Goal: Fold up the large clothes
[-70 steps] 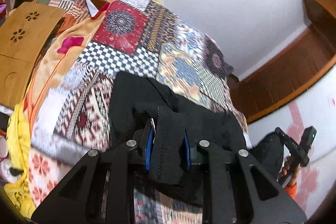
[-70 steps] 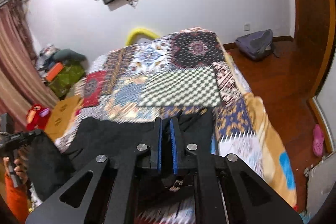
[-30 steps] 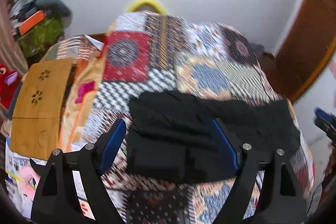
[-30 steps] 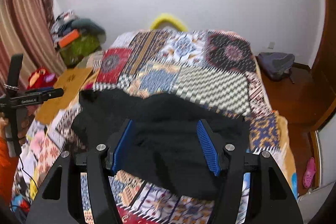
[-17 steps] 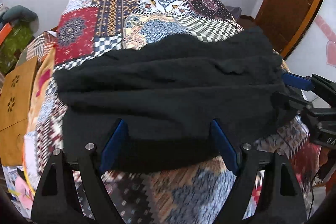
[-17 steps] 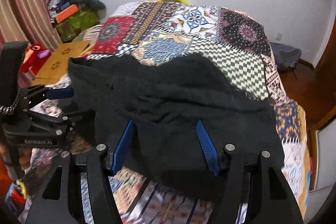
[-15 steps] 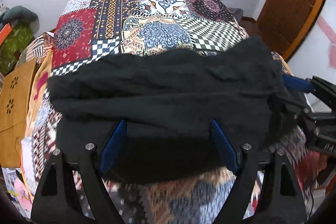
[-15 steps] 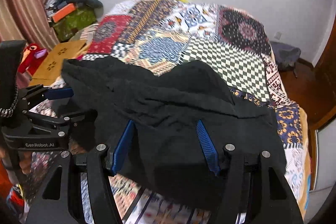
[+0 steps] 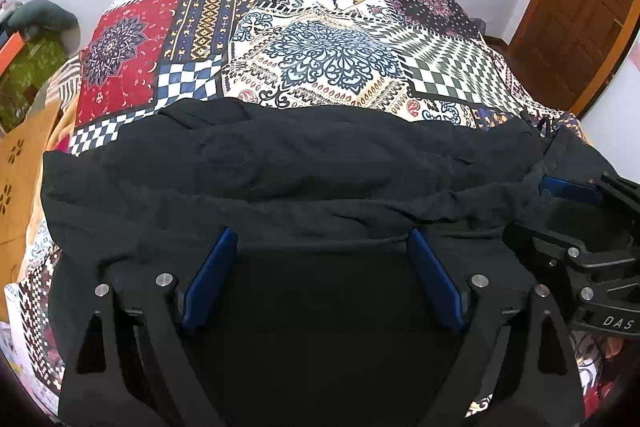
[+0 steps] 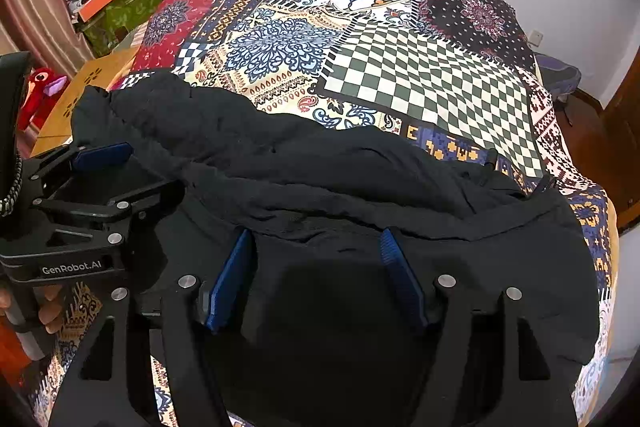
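Note:
A large black garment [image 9: 304, 171] lies folded and bunched across the near end of the bed; it also fills the lower half of the right wrist view [image 10: 360, 187]. My left gripper [image 9: 320, 239] is open, its blue pads spread just above the garment's left part, holding nothing. My right gripper [image 10: 316, 239] is open too, over the garment's right part, empty. The right gripper shows at the right edge of the left wrist view [image 9: 576, 223], and the left gripper at the left edge of the right wrist view [image 10: 92, 187].
The bed carries a patchwork quilt [image 9: 328, 39] [image 10: 420, 67], bare beyond the garment. A wooden board [image 10: 80, 95] and a red plush toy [image 10: 40, 91] sit left of the bed. A brown door [image 9: 580, 19] and a bag on the floor [image 10: 560, 73] are on the right.
Both grippers let go of the garment and opened wide. They then dropped low over it, and the garment's far edge has settled closer to the near end of the bed.

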Demonstrator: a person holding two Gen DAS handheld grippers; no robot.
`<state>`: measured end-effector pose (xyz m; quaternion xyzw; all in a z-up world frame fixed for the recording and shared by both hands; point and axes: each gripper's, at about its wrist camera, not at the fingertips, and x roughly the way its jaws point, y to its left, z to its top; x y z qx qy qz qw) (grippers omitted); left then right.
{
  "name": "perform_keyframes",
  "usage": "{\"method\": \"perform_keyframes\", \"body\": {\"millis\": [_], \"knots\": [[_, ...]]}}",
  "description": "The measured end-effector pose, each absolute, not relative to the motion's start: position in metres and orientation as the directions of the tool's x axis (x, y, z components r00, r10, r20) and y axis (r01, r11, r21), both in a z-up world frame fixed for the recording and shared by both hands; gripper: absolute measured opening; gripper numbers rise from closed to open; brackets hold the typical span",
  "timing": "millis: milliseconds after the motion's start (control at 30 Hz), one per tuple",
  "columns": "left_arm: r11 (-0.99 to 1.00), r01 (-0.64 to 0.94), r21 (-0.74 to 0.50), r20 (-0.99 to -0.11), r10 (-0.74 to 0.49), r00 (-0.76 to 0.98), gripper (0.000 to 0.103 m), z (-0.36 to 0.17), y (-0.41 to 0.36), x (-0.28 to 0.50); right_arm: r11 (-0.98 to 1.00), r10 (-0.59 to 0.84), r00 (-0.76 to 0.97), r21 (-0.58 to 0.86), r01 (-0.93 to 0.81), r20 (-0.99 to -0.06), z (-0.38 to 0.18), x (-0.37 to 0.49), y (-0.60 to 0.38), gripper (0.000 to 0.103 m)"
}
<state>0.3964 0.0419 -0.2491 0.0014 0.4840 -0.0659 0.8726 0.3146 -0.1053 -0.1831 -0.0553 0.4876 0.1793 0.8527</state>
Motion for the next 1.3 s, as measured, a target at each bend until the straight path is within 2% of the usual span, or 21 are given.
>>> {"method": "perform_keyframes", "body": {"millis": [167,400,533,667,833,933,1000,1233,1267,1300], "knots": [[0.995,0.082,-0.056,-0.85,-0.091,0.518,0.089,-0.237,0.047,0.386,0.939,0.226,0.466,0.064,-0.338,-0.855,-0.171,0.31,-0.105,0.065],[0.994,-0.025,-0.109,-0.821,-0.076,0.565,0.088,-0.203,0.086,0.348,0.934,0.251,0.475,0.083,-0.347,-0.843,-0.144,0.289,-0.104,0.065],[0.969,-0.131,-0.21,-0.792,-0.09,0.604,0.089,-0.191,0.131,0.323,0.927,0.271,0.499,0.085,-0.365,-0.823,-0.13,0.277,-0.098,0.065],[0.921,-0.237,-0.309,-0.792,-0.111,0.6,0.09,-0.201,0.171,0.305,0.922,0.283,0.52,0.079,-0.38,-0.806,-0.122,0.268,-0.09,0.065],[0.816,-0.308,-0.489,-0.793,-0.268,0.548,0.09,-0.237,0.201,0.292,0.915,0.273,0.525,0.05,-0.399,-0.806,-0.123,0.261,-0.082,0.065],[0.682,-0.329,-0.653,-0.723,-0.431,0.54,0.089,-0.263,0.211,0.288,0.91,0.268,0.518,0.037,-0.413,-0.812,-0.126,0.259,-0.079,0.065],[0.619,-0.343,-0.707,-0.69,-0.493,0.53,0.089,-0.277,0.213,0.292,0.91,0.267,0.511,0.038,-0.414,-0.817,-0.129,0.259,-0.078,0.065],[0.534,-0.364,-0.763,-0.634,-0.506,0.585,0.091,-0.289,0.22,0.317,0.92,0.266,0.484,0.069,-0.386,-0.834,-0.14,0.262,-0.081,0.065],[0.529,-0.377,-0.76,-0.638,-0.501,0.585,0.092,-0.29,0.22,0.32,0.923,0.265,0.48,0.075,-0.379,-0.837,-0.141,0.263,-0.082,0.065],[0.512,-0.395,-0.763,-0.637,-0.494,0.591,0.097,-0.292,0.22,0.326,0.924,0.267,0.475,0.083,-0.373,-0.838,-0.142,0.264,-0.083,0.065]]}}
